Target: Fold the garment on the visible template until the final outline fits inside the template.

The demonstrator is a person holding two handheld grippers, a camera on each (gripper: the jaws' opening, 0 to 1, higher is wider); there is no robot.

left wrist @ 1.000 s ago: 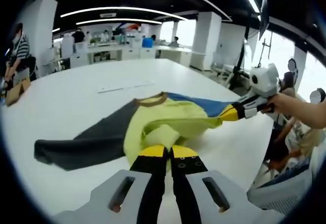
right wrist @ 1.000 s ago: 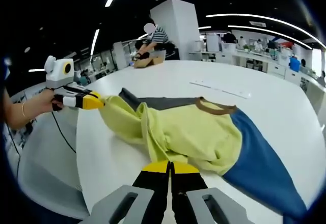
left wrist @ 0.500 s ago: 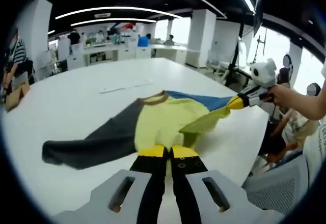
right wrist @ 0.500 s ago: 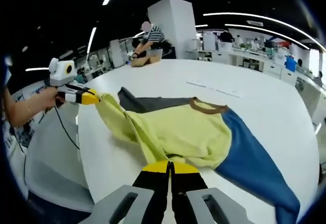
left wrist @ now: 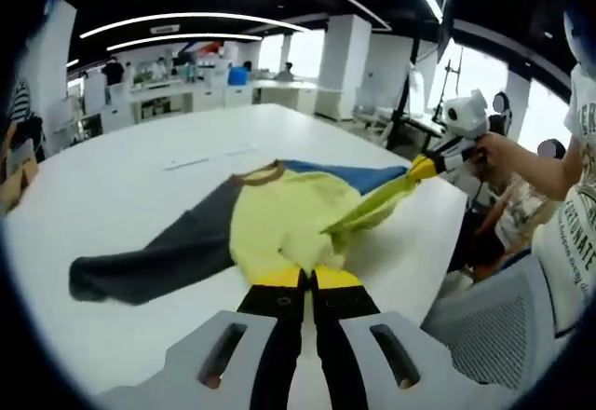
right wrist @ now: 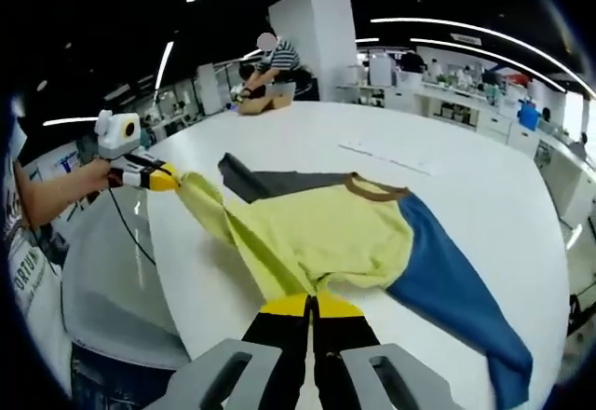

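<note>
A large white table [left wrist: 121, 182] spreads across the middle of both views. In the right gripper view, a person in a striped shirt [right wrist: 277, 58] bends over a brown box [right wrist: 265, 101] at 11 o'clock, and a white pillar [right wrist: 315, 37] rises at 12. A grey chair [left wrist: 494, 312] sits at 4 o'clock in the left gripper view. Long ceiling lights [left wrist: 177, 28] curve overhead.

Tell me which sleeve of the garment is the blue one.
It is the sleeve lying flat on the table on the right of the right gripper view, running out from the yellow body. The other sleeve is dark grey.
</note>
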